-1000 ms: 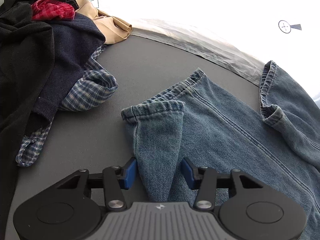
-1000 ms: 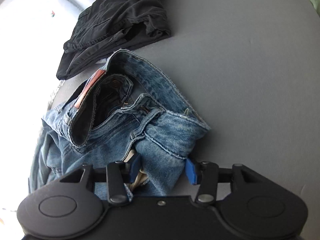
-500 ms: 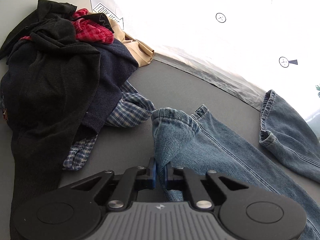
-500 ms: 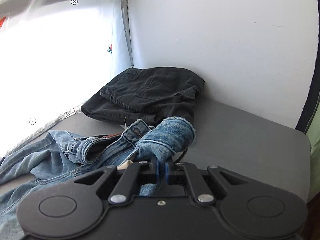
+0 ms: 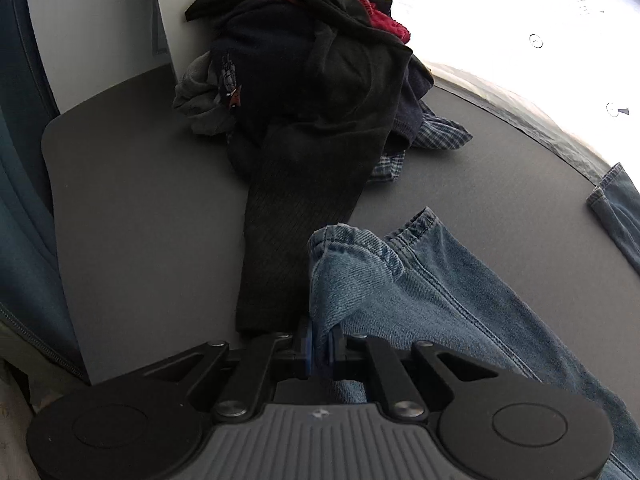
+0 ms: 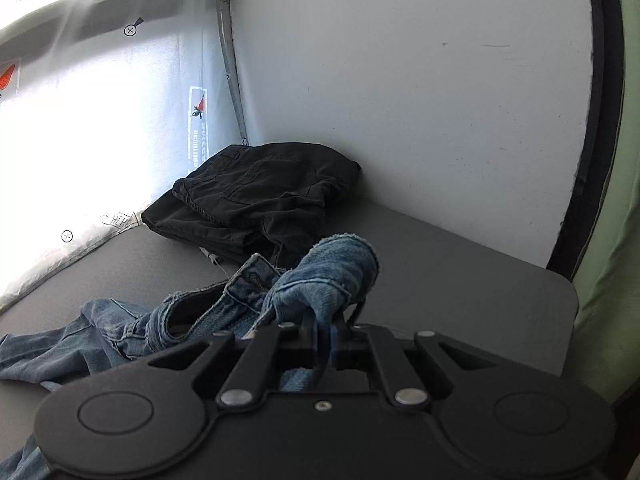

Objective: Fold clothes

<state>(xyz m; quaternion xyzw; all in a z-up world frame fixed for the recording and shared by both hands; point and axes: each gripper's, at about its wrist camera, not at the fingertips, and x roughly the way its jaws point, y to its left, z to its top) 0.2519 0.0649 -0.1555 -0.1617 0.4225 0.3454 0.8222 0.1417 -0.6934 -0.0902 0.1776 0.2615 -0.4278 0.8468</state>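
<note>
A pair of blue jeans (image 5: 440, 300) lies stretched over the dark grey table (image 5: 140, 200). My left gripper (image 5: 320, 338) is shut on the hem of one leg, which bunches up just above the jaws. The other leg's hem (image 5: 618, 208) rests at the right edge of the left wrist view. In the right wrist view my right gripper (image 6: 324, 338) is shut on the jeans' waistband (image 6: 332, 272), lifted off the table, with the rest of the jeans (image 6: 120, 332) trailing away to the left.
A heap of unfolded dark, plaid and red clothes (image 5: 320, 80) lies ahead of the left gripper, its black sleeve (image 5: 288, 240) reaching close to the jaws. Folded black trousers (image 6: 256, 200) sit in the corner by the white wall (image 6: 400, 80). Bright plastic sheeting (image 6: 80, 120) borders the table.
Both grippers closed on the jeans, the left on the leg hem, the right on the waistband. Both then lifted and pulled apart; the left swung toward the clothes heap, the right tilted up toward the wall.
</note>
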